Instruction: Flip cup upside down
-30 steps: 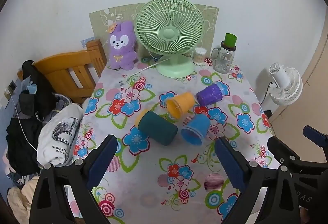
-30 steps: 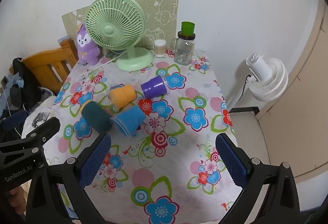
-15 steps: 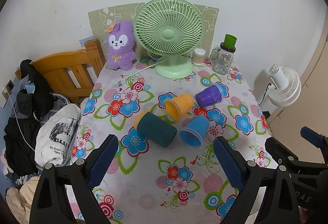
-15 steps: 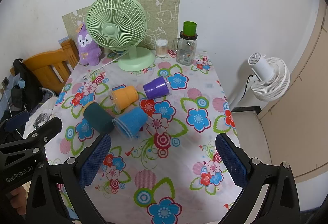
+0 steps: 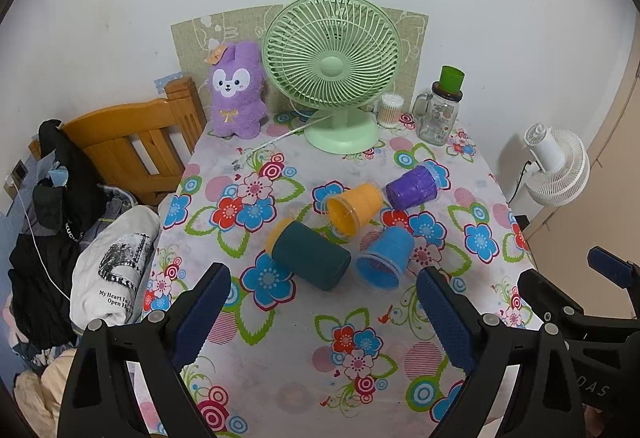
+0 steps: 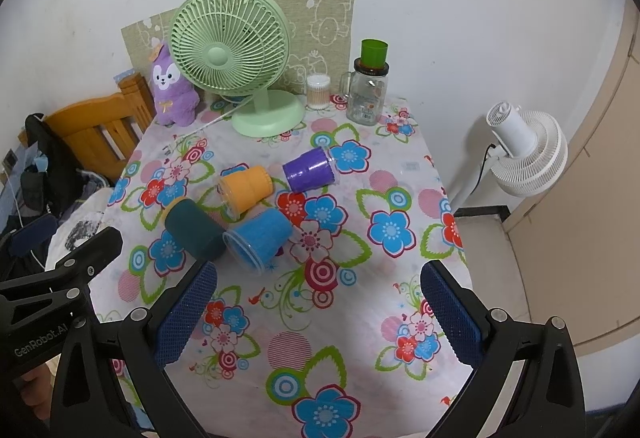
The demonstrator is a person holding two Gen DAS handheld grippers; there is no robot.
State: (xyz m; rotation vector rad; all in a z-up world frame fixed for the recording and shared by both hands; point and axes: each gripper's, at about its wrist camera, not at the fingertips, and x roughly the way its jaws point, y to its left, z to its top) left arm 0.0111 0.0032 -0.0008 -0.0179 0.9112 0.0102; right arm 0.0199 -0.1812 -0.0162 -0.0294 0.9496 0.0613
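Several cups lie on their sides in the middle of the flowered table [image 5: 280, 358]: a dark teal cup [image 5: 310, 256] [image 6: 196, 230], an orange cup [image 5: 354, 205] [image 6: 246, 191], a blue cup [image 5: 386, 258] [image 6: 260, 238] and a purple cup [image 5: 414, 186] [image 6: 310, 171]. My left gripper [image 5: 324, 322] is open and empty, above the table's near part, short of the cups. My right gripper [image 6: 316, 318] is open and empty, near the front right. The left gripper's body also shows in the right wrist view [image 6: 52, 298].
A green desk fan [image 5: 334, 69], a purple plush toy [image 5: 236, 89], a glass jar with a green lid [image 5: 442, 109] and a swab box [image 5: 390, 111] stand at the back. A wooden chair [image 5: 132, 141] with clothes is left. A white fan [image 5: 556, 169] stands right.
Both grippers have drawn back and up slightly, so the table looks a little farther. The cups have not moved. Both stay open.
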